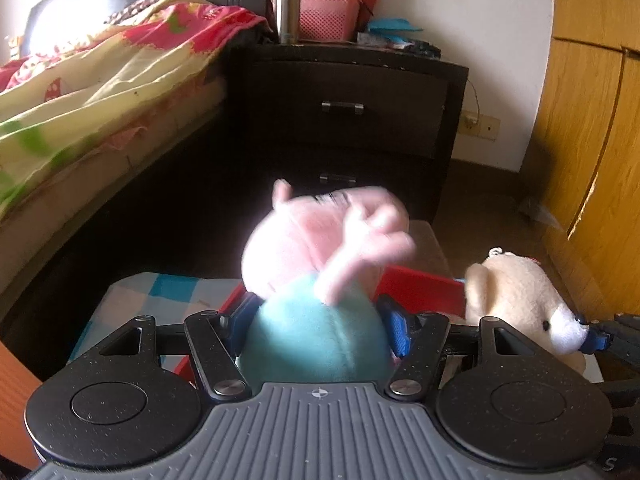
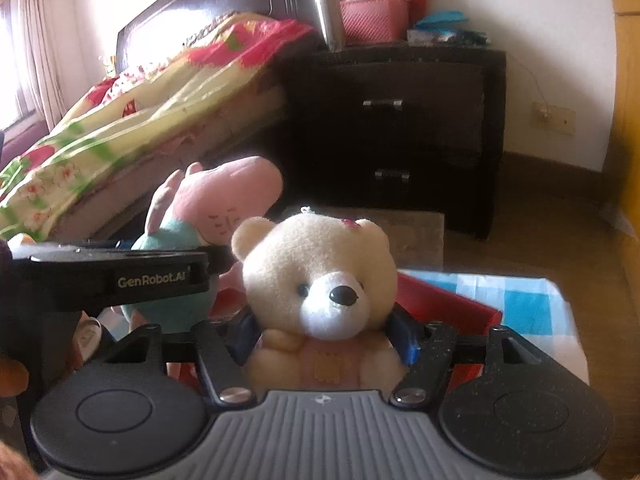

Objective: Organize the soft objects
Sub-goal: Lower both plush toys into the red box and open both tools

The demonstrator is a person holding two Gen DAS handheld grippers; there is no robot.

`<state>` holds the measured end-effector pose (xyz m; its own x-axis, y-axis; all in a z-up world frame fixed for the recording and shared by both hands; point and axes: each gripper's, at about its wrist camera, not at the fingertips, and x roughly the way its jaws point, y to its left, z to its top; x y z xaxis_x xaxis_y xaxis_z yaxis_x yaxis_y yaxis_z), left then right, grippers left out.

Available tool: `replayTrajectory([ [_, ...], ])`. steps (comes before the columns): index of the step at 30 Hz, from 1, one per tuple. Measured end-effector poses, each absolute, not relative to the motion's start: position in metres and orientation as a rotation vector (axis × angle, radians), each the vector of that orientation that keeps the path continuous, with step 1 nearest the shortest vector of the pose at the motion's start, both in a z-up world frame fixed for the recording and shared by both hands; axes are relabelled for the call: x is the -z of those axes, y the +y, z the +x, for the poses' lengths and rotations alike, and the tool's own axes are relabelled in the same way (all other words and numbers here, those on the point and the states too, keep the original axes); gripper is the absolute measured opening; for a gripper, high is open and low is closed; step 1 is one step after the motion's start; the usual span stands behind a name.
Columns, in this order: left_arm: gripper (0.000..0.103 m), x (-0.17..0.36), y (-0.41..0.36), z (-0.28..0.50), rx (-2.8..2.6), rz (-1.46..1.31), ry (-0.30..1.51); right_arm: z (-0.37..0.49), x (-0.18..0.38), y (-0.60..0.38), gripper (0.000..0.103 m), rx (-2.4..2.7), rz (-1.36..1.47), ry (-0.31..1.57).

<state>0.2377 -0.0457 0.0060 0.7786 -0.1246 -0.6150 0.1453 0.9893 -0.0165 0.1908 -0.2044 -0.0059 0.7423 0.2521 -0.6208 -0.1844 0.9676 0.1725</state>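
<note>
My left gripper is shut on a pink pig plush with a teal body, held upright above a red box. Its head is blurred by motion. The pig also shows in the right wrist view, at the left behind the left gripper's black body. My right gripper is shut on a cream teddy bear in a pink outfit, held upright facing the camera. The bear also shows at the right of the left wrist view. The red box's rim lies below and behind the bear.
The red box sits on a blue and white checked cloth over a small table. A bed with a floral quilt lies to the left. A dark nightstand stands ahead with a pink basket and a steel flask. A wooden wardrobe is at right.
</note>
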Motion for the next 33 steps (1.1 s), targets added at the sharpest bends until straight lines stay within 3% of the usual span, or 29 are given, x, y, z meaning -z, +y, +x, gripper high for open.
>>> replayTrajectory([
  [3,0.070,-0.010,-0.045,0.235,0.132,0.034,0.633,0.192,0.009,-0.202,0.048,-0.239,0.093,0.703],
  [10,0.069,-0.020,-0.043,0.224,0.139,0.009,0.641,0.185,0.004,-0.207,0.049,-0.211,0.087,0.708],
  [18,0.069,-0.038,-0.039,0.197,0.158,-0.011,0.653,0.173,-0.007,-0.206,0.066,-0.215,0.083,0.692],
  [33,0.066,-0.023,-0.046,0.149,0.248,-0.007,0.748,0.129,-0.009,-0.231,0.066,-0.163,0.113,0.744],
])
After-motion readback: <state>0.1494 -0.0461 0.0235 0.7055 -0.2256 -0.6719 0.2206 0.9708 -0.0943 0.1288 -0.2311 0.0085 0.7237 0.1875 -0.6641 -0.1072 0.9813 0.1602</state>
